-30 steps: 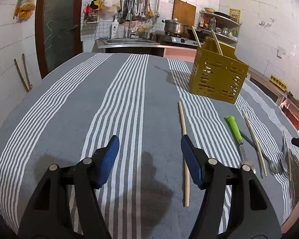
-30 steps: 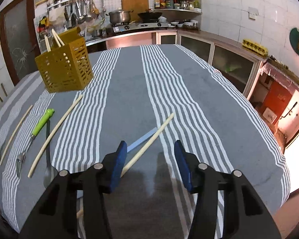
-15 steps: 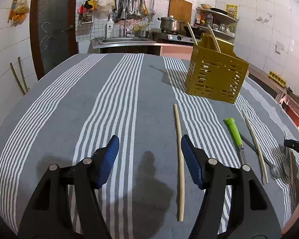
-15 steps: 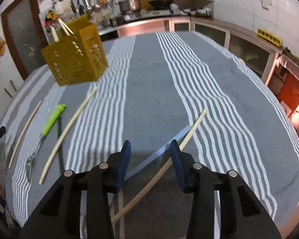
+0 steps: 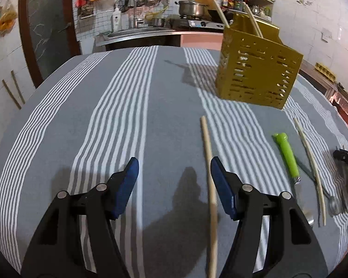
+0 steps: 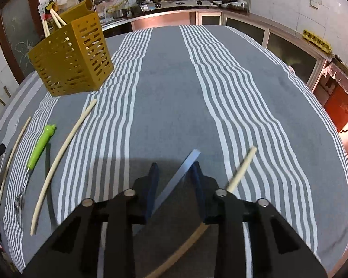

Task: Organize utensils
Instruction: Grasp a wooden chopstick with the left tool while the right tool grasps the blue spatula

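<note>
Closing its jaws around a flat metal handle (image 6: pixel 185 165) lying on the striped worktop (image 6: pixel 169 92), the right gripper (image 6: pixel 174 176) is preparing a lift toward the yellow utensil holder (image 6: pixel 74 62), while the left gripper (image 5: pixel 174 180) is hovering wide open over a chopstick (image 5: pixel 207 153).

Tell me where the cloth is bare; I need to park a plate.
Bare: the wide stretch left of the yellow basket and the lone chopstick, and the far right side beyond the flat metal handle. Crowded: the strip with the green-handled fork and chopsticks.
</note>
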Demonstrator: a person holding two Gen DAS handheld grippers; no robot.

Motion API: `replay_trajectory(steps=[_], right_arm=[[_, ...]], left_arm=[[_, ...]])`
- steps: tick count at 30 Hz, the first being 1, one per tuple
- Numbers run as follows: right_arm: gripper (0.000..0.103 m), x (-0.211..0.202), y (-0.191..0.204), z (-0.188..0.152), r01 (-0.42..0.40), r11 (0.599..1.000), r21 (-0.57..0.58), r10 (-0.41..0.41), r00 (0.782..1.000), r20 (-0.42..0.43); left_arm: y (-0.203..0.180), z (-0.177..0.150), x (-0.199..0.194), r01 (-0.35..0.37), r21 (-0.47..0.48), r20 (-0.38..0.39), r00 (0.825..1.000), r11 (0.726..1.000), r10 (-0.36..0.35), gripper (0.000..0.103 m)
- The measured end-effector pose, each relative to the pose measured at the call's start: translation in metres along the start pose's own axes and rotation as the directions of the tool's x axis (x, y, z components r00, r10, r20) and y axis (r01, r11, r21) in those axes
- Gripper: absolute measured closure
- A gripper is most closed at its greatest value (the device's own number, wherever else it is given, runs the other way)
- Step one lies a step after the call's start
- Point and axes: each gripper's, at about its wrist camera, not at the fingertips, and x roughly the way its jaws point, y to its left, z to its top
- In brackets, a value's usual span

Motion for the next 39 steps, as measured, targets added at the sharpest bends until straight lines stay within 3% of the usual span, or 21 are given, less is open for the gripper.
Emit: replay_trajectory(steps=[4,9,20,30,35,39], right_arm=[[0.086,0.004,0.003,0.010,-0.008,1.000,-0.019,0.008,1.000,-0.006],[0.096,0.009,0.011,0.019,-0.022,0.998,-0.059,0.022,1.000,-0.015],[0.096,0.018,0.018,0.039,-0.044,0.997,-0.066,0.044,0.999,-0.005],[0.096,0.020,0.028,0.043,-0.061,0.995,-0.085,0.061,0.998,-0.003],[0.096,0.006,0.029,0.047,-0.091,0.992,-0.086,0.094,0.995,0.039],[0.096,-0.016,0.029,0.052,-0.126,0.989,-0.077,0.134,0.985,0.105]], left_arm=[[-0.013,0.012,0.009,0.044,0.021,-0.032,0.999,0.999,-0.044,0.040],[-0.023,0.020,0.027,0.045,0.045,-0.087,0.995,0.998,-0.041,0.040],[-0.031,0.031,0.063,0.058,0.070,-0.202,0.978,0.996,-0.043,0.048],[-0.032,0.036,0.067,0.035,0.124,-0.195,0.981,0.992,-0.010,0.097],[-0.023,0.042,0.060,0.059,0.074,-0.182,0.982,0.995,-0.045,0.099],[-0.017,0.051,0.036,0.077,0.037,-0.106,0.992,0.996,-0.073,0.099]])
